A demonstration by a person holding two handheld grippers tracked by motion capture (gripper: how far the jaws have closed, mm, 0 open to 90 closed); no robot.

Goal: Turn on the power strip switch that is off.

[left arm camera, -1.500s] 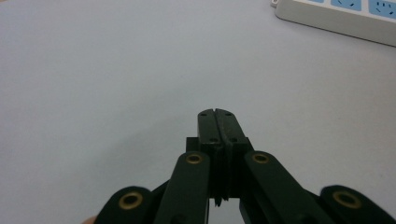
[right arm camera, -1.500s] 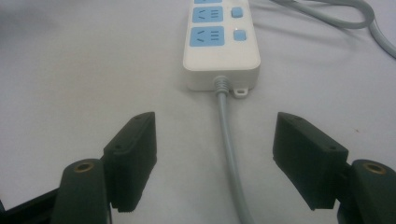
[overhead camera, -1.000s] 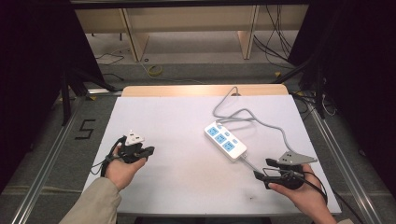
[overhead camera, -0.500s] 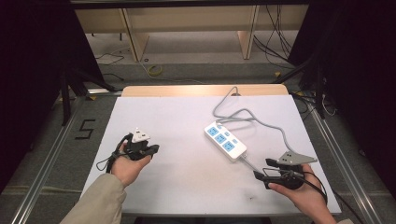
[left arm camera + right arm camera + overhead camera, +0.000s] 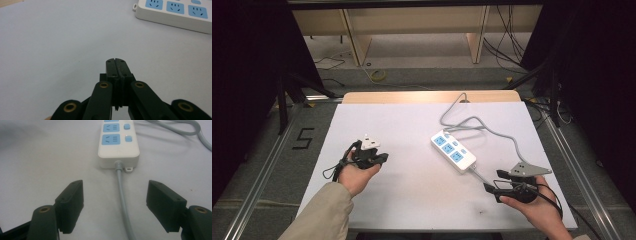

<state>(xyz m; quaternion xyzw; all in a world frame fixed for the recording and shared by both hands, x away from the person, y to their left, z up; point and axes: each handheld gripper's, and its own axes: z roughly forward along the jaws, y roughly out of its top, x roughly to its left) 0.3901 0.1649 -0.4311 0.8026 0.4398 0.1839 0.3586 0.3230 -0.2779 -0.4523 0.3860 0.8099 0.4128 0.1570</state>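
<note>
A: From the high view, the power strip (image 5: 454,152) is lying mid-table, between the hands.

B: In the left gripper view, the left gripper (image 5: 116,61) is sitting pressed closed, holding nothing.

A: In the right gripper view, the right gripper (image 5: 115,197) is gaping wide, straddling the grey cable (image 5: 123,202); closing squarely near the strip's end would probably grip best.

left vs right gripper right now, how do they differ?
The left gripper has its jaws shut flat together with nothing between them; the right gripper has its jaws wide open, straddling the grey cable. The left gripper sits off to one side of the power strip; the right gripper faces the strip's cable end head-on. The right gripper carries a grey three-cornered plate. Both are hand-held over the white table.
</note>
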